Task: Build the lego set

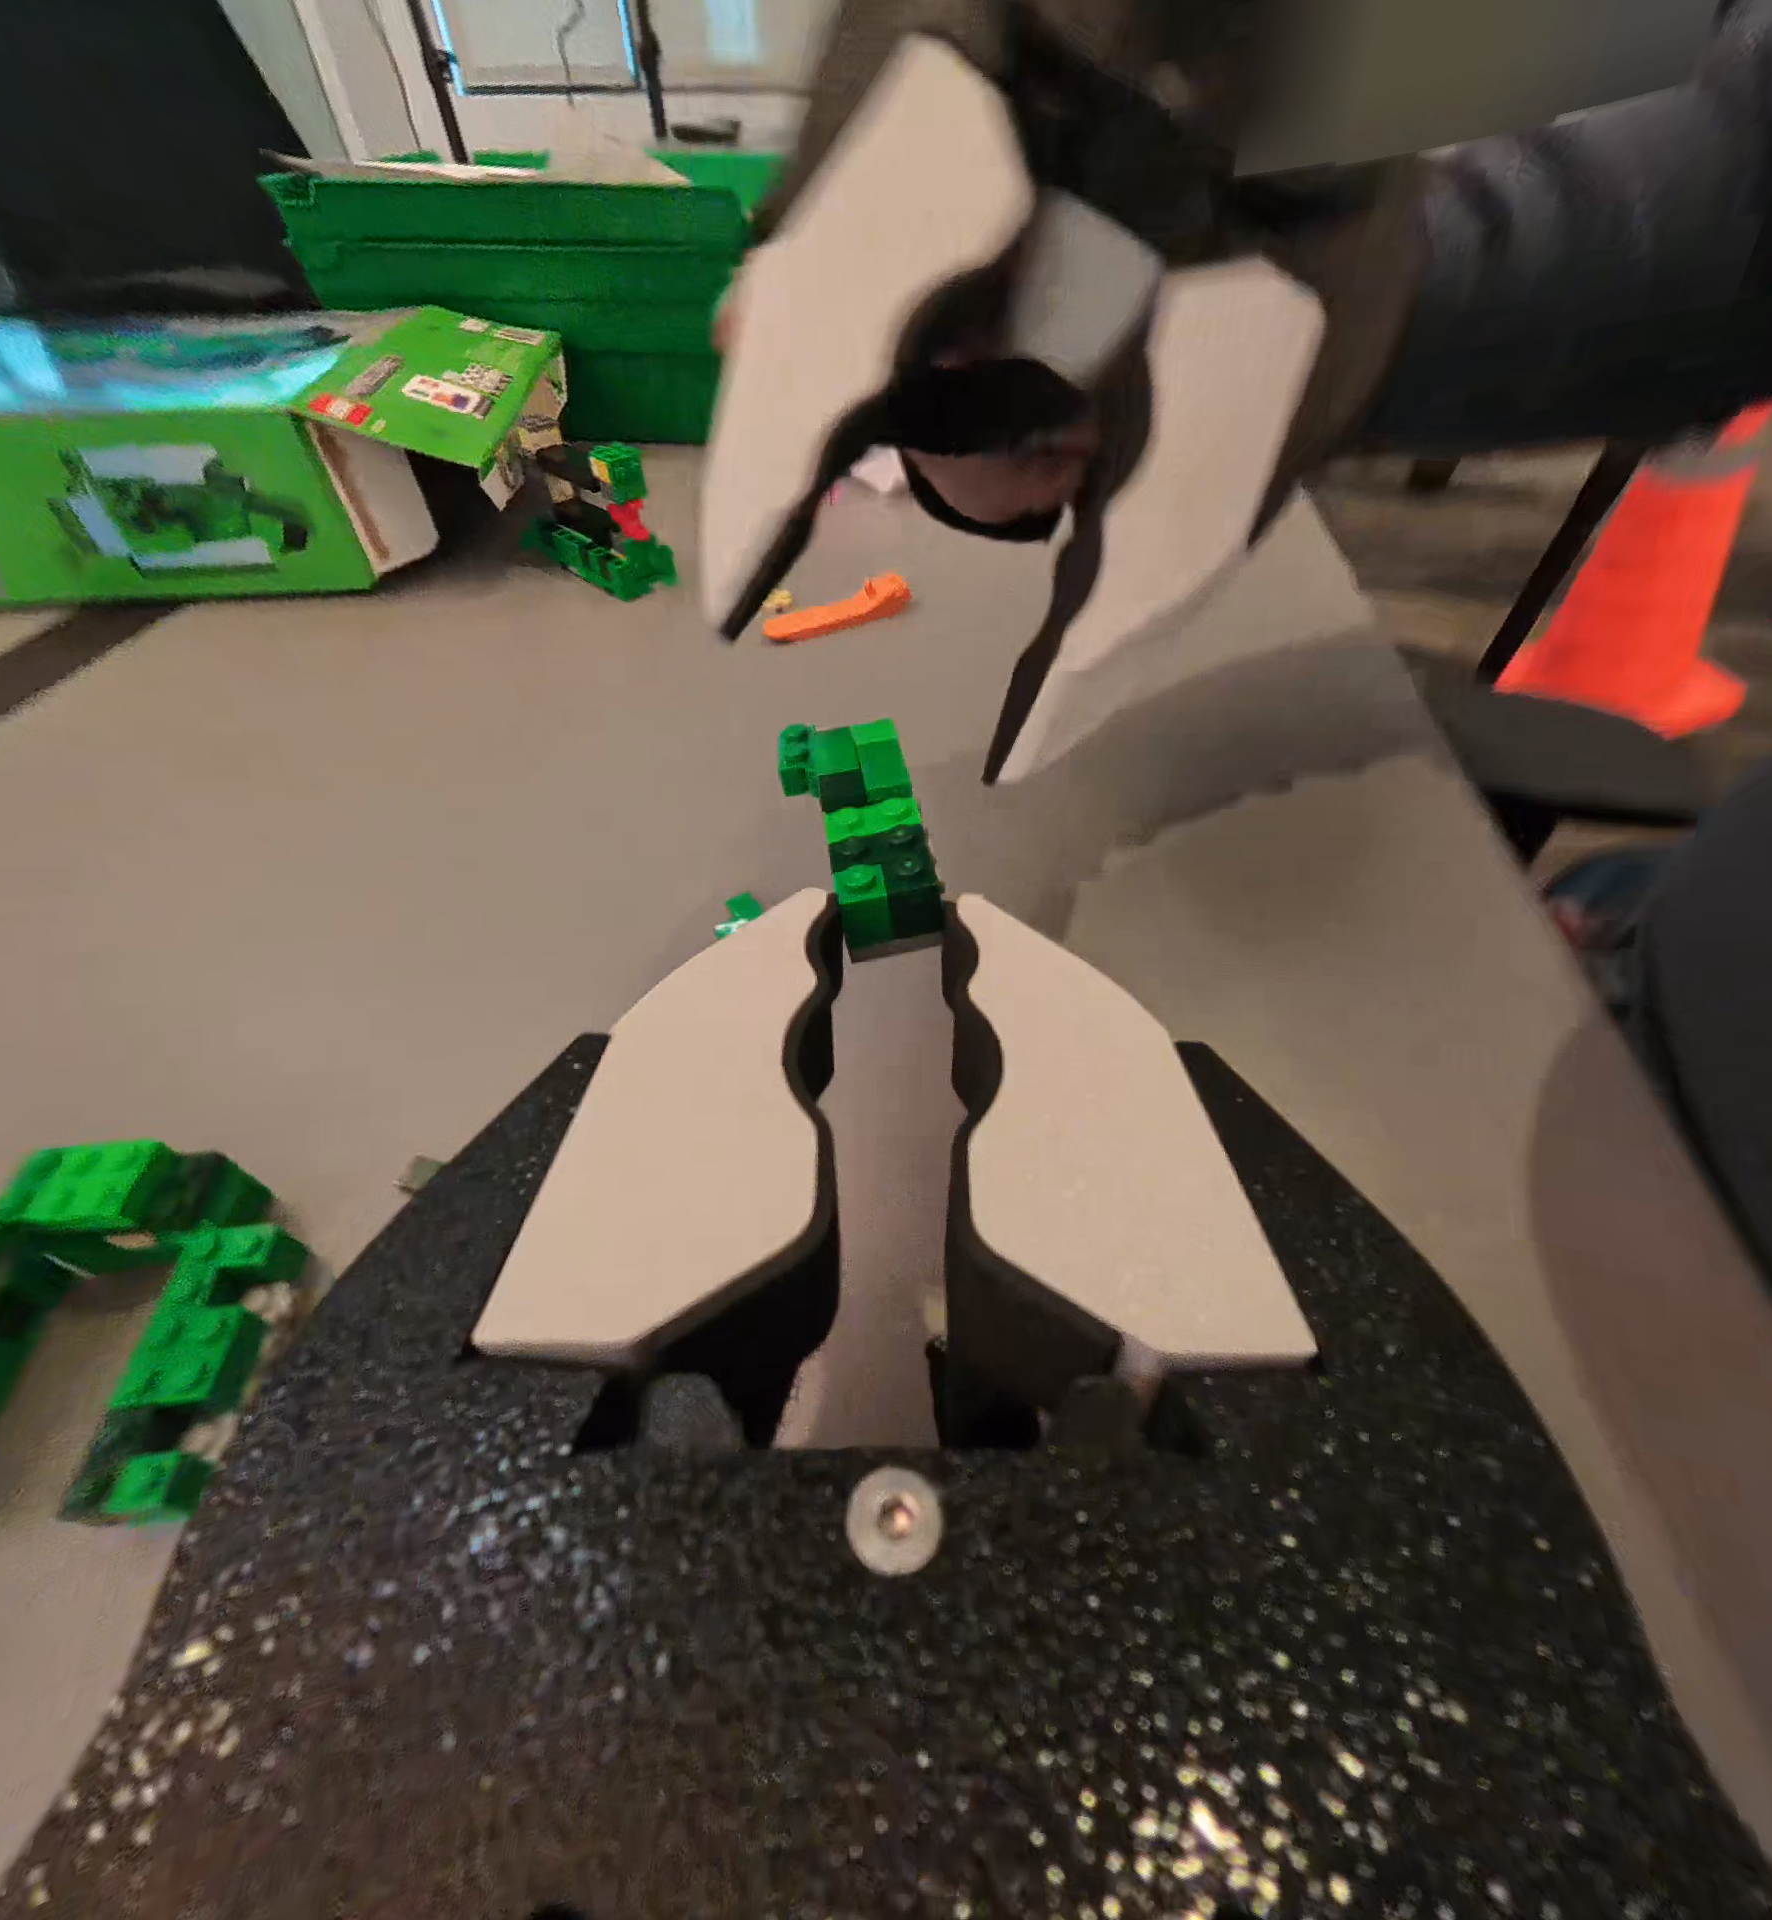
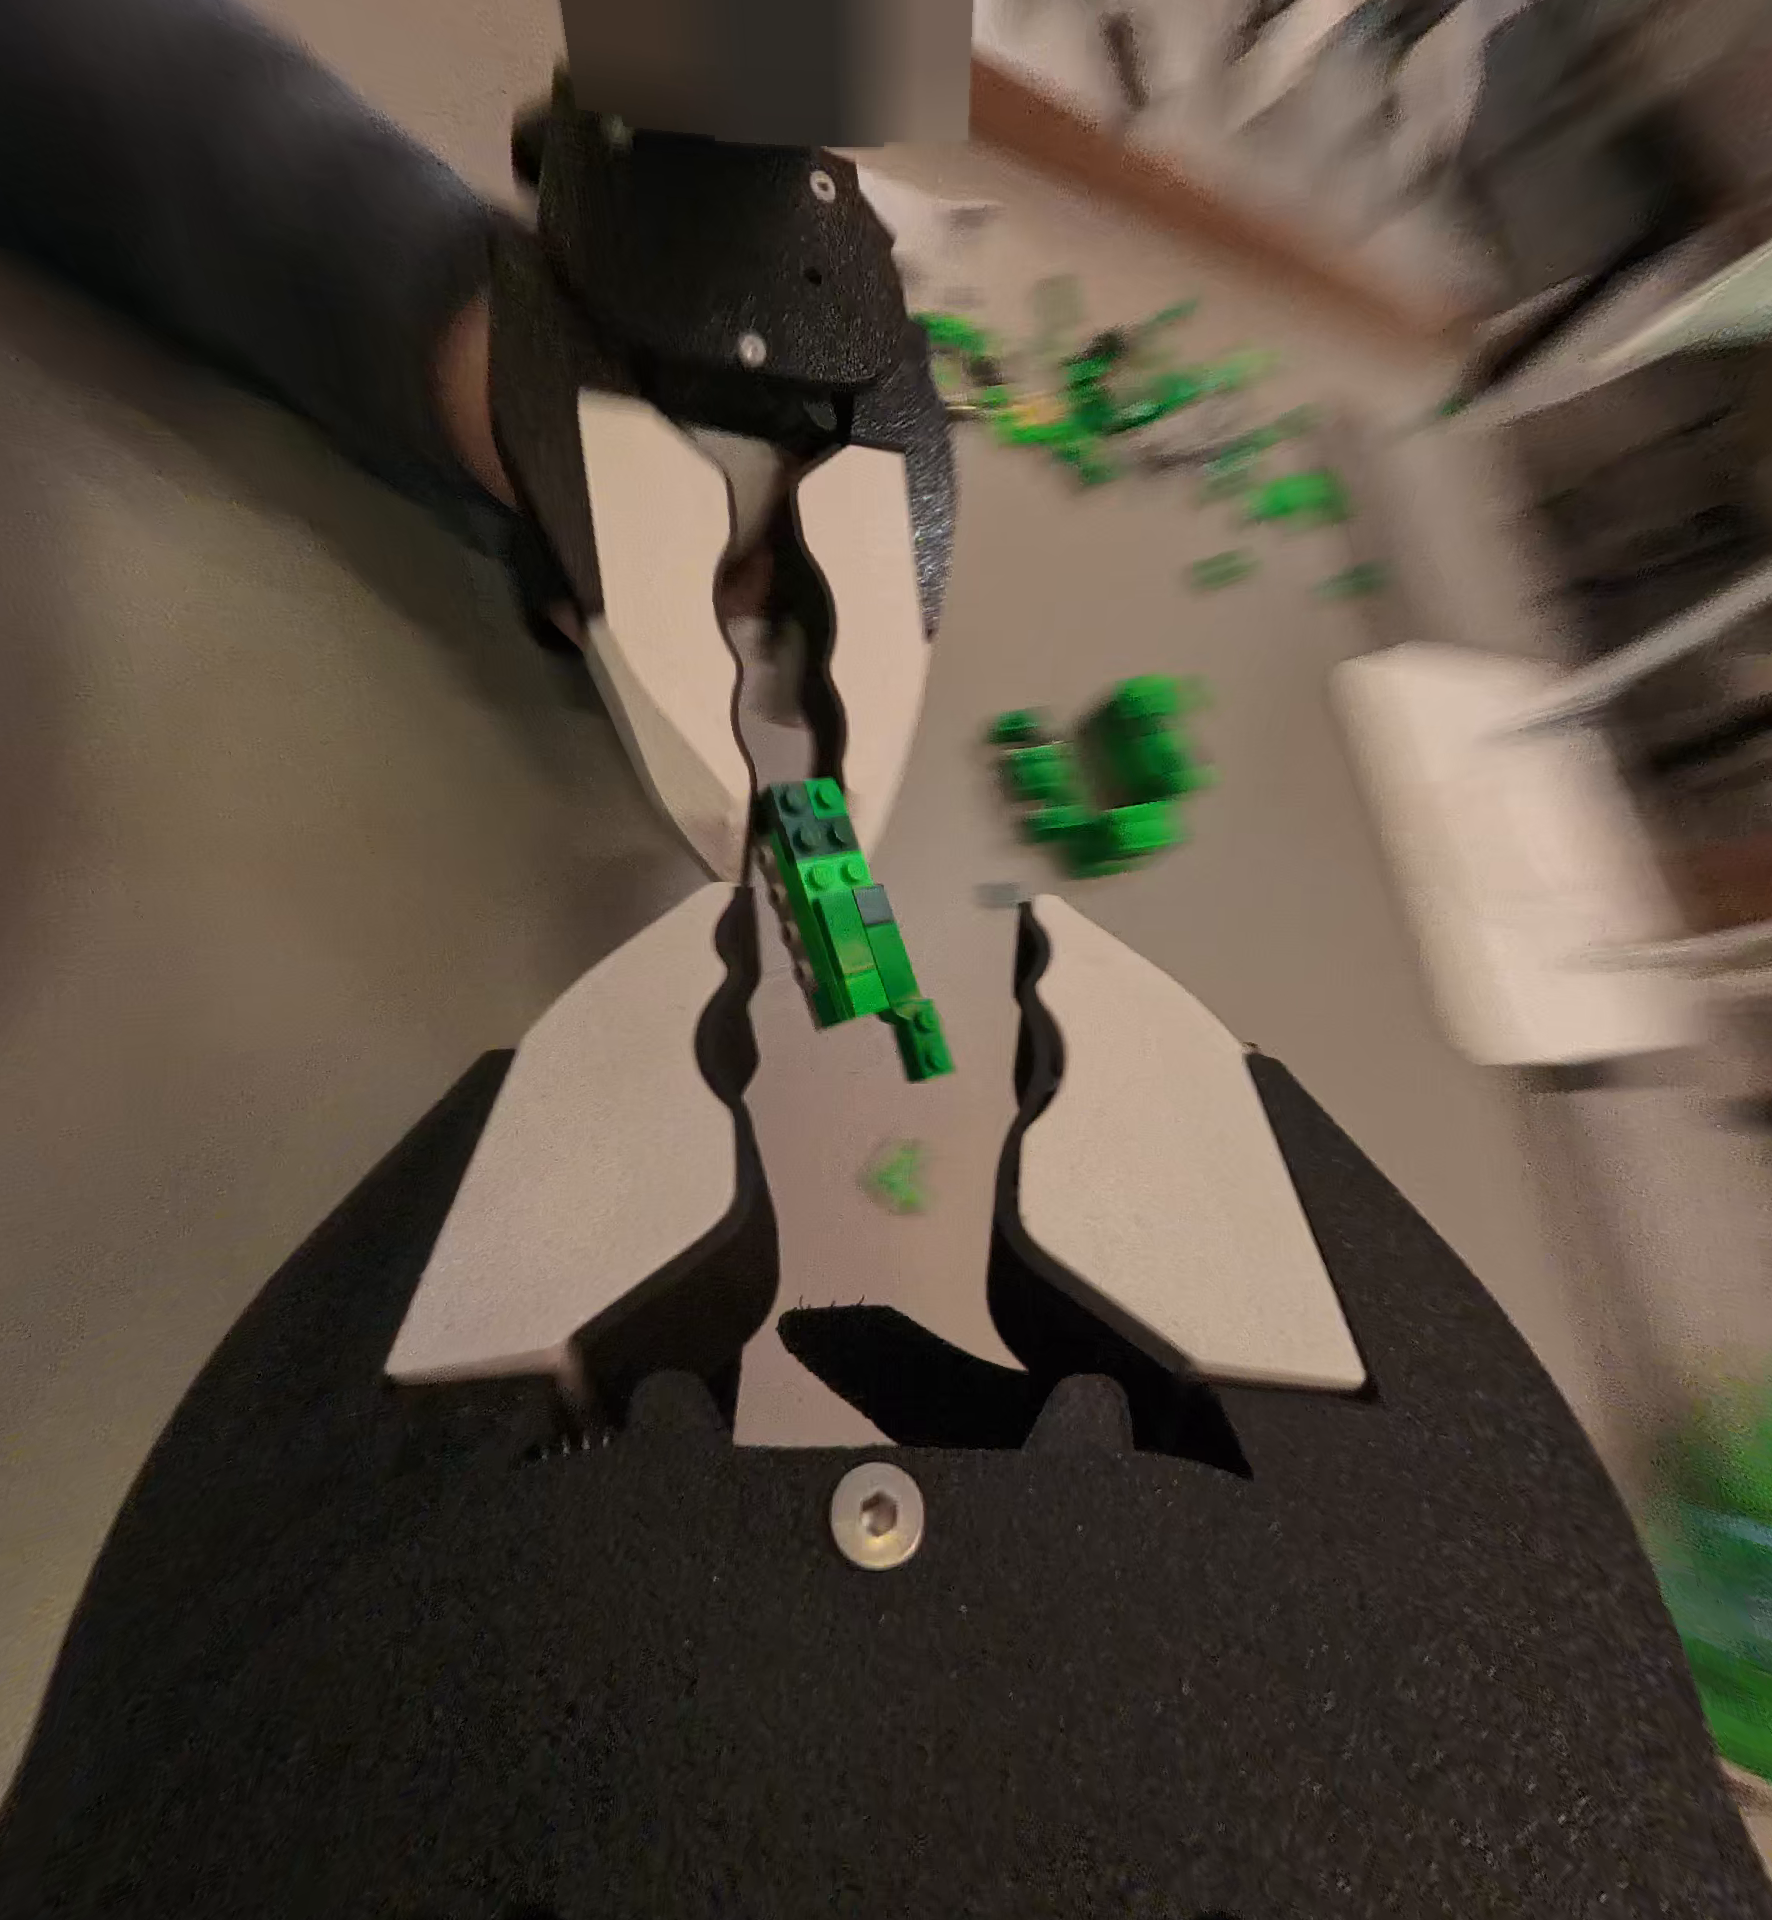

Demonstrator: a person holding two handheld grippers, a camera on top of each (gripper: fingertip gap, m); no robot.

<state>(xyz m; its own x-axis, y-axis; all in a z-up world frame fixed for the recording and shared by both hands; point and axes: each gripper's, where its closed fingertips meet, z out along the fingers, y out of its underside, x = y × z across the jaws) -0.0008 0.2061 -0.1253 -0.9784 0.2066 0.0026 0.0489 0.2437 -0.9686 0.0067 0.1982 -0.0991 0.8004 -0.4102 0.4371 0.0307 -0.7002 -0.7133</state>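
Note:
A slim green lego assembly (image 1: 871, 831) is clamped at its near end between the tips of my left gripper (image 1: 892, 920), held above the grey table (image 1: 342, 831). My right gripper (image 1: 861, 707) hangs over its far end, jaws wide apart and empty. In the right wrist view the assembly (image 2: 846, 935) reaches in between the spread tips of my right gripper (image 2: 877, 902), nearer the left finger. The left gripper (image 2: 794, 805) faces it, shut on the assembly's far end. I cannot tell whether the right fingers touch it.
A larger green build (image 1: 103, 1320) lies at the lower left. Farther back are a green set box (image 1: 134, 488), a small partly built model (image 1: 601, 520), an orange brick separator (image 1: 840, 608) and a green crate (image 1: 518, 270). An orange cone (image 1: 1640, 582) stands off the table's right edge.

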